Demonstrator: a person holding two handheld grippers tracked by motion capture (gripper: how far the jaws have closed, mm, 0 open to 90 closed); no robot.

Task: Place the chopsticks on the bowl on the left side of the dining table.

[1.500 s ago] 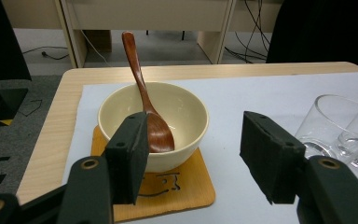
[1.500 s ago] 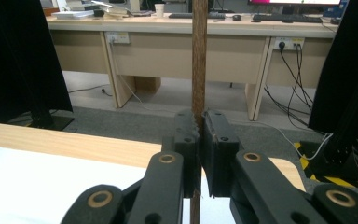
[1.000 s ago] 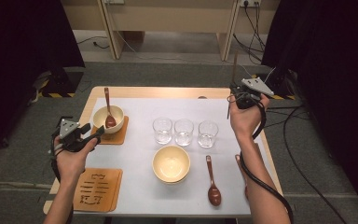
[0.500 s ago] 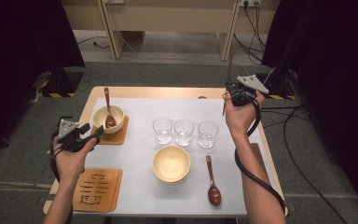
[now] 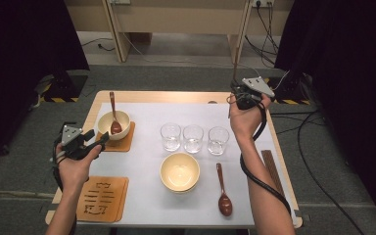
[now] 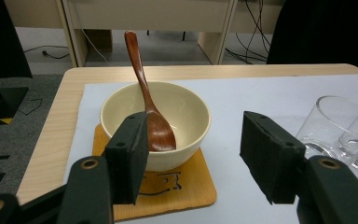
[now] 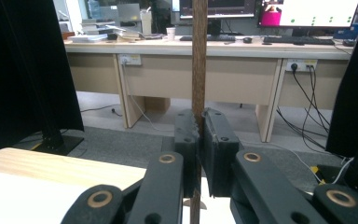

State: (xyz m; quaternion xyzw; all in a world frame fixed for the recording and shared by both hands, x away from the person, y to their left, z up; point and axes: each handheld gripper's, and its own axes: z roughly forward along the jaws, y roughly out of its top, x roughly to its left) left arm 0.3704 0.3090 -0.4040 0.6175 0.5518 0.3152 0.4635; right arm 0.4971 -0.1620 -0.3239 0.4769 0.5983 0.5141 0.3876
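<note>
Right gripper view: dark brown wooden chopstick (image 7: 199,56) pinched upright between closed pads of right gripper (image 7: 199,140), shaft running well above and a little below the fingers.
High view, right: right gripper (image 5: 235,95) raised over far right table corner; second pair of dark brown chopsticks (image 5: 271,169) lying flat at right table edge, well behind the fingers.
Left gripper view: left gripper (image 6: 196,158) open, nothing between the pads; cream ceramic bowl (image 6: 156,123) with reddish-brown wooden spoon (image 6: 149,102) just ahead of the fingers, on square wooden coaster (image 6: 177,191).
Handling: likely light, stiff, thin, smooth; prone to pivot or slip in a single pinch.
Hold point: probably near mid-shaft, pads square across it.
</note>
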